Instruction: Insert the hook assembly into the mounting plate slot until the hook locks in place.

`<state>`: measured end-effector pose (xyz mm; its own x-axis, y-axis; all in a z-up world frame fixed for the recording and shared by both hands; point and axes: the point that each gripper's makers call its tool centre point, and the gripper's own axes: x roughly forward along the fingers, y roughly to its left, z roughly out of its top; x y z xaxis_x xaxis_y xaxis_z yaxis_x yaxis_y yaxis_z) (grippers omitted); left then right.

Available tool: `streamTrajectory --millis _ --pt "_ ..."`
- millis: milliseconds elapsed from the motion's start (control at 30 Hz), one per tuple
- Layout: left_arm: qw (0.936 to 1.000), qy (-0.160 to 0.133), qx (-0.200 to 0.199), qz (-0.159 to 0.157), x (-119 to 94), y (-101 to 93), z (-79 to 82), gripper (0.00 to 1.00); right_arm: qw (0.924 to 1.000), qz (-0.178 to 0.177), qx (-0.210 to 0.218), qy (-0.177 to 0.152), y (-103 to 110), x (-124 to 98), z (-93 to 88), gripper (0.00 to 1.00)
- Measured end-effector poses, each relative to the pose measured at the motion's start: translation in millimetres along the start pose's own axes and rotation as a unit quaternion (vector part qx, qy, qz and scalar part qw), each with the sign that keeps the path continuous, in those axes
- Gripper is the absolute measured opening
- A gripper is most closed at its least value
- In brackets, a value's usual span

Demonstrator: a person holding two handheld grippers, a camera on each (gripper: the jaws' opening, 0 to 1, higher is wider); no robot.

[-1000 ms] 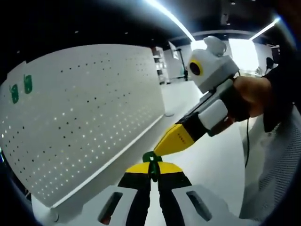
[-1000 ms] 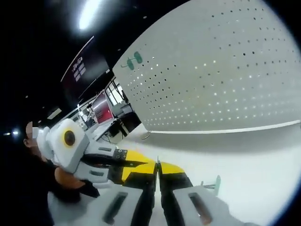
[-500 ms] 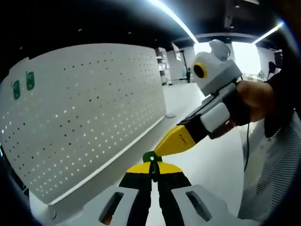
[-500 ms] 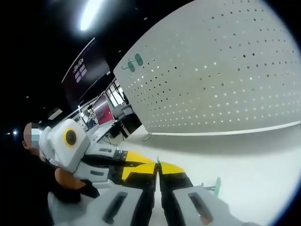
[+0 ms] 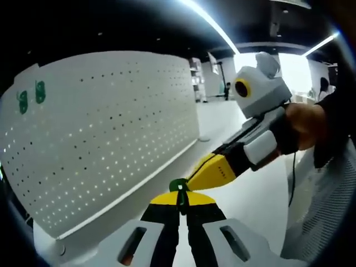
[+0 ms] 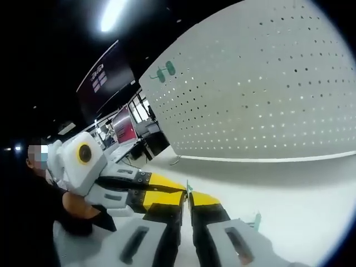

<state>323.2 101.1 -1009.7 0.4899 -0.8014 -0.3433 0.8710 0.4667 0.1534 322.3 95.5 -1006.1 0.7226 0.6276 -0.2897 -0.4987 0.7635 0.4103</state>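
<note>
A small green hook (image 5: 178,186) sticks up from the tips of my left gripper (image 5: 179,196), which is shut on it. My right gripper (image 5: 196,179) comes in from the right, jaws together, its yellow tip meeting the same hook. In the right gripper view, a thin green sliver of the hook (image 6: 188,188) shows at the tips of my right gripper (image 6: 187,197), and my left gripper (image 6: 178,190) reaches in from the left. The white perforated mounting plate (image 5: 105,139) stands upright behind. Two green hooks (image 5: 30,97) hang near its upper corner; the right gripper view shows these hooks (image 6: 166,70) too.
The plate (image 6: 267,89) stands on a white tabletop (image 6: 300,189). A small green part (image 6: 257,219) sits on the table just right of my right gripper. A person's hand (image 5: 303,119) holds the right gripper, and office furniture lies beyond the plate's far edge.
Both views have shifted slightly. In the left gripper view the right gripper has tilted and dropped a little lower. Both grips on the hook are unchanged.
</note>
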Motion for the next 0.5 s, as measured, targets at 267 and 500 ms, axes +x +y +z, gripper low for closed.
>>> streamTrajectory --millis 267,500 --pt "0.9999 0.002 0.008 -0.006 1.2 -4.4 -0.2 0.03 1.0000 -0.005 -0.005 0.004 -1.5 -0.1 -1.1 0.00" --pt "0.9996 0.000 0.027 -0.007 1.4 -6.1 1.0 0.03 1.0000 -0.006 0.005 0.005 -2.5 -1.5 -0.9 0.00"
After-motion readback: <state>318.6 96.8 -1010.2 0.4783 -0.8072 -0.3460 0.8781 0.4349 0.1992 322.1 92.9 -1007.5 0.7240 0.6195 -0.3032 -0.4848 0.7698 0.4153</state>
